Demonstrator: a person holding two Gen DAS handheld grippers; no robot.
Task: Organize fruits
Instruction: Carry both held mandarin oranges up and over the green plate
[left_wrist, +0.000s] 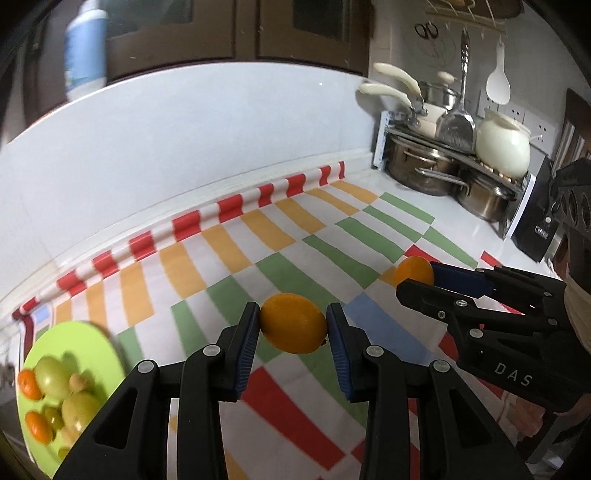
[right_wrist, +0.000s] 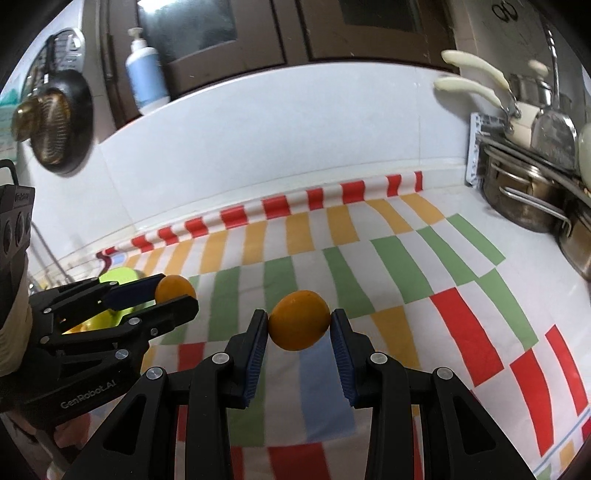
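My left gripper (left_wrist: 292, 325) is shut on an orange citrus fruit (left_wrist: 293, 323), held above the striped cloth (left_wrist: 258, 240). My right gripper (right_wrist: 299, 321) is shut on a second orange fruit (right_wrist: 299, 319), also lifted off the cloth. Each gripper shows in the other's view: the right one (left_wrist: 417, 277) with its fruit (left_wrist: 413, 269) at the right, the left one (right_wrist: 177, 291) with its fruit (right_wrist: 174, 287) at the left. A lime-green plate (left_wrist: 92, 336) at lower left holds green fruits (left_wrist: 53, 374) and small oranges (left_wrist: 29, 384).
Steel pots (left_wrist: 424, 166), a white pot (left_wrist: 504, 146) and pans on a rack fill the back right corner. A black appliance (left_wrist: 535, 225) stands beside them. A blue pump bottle (right_wrist: 146, 70) sits on the ledge above the white tiled wall. A dark round fan (right_wrist: 55, 122) hangs at far left.
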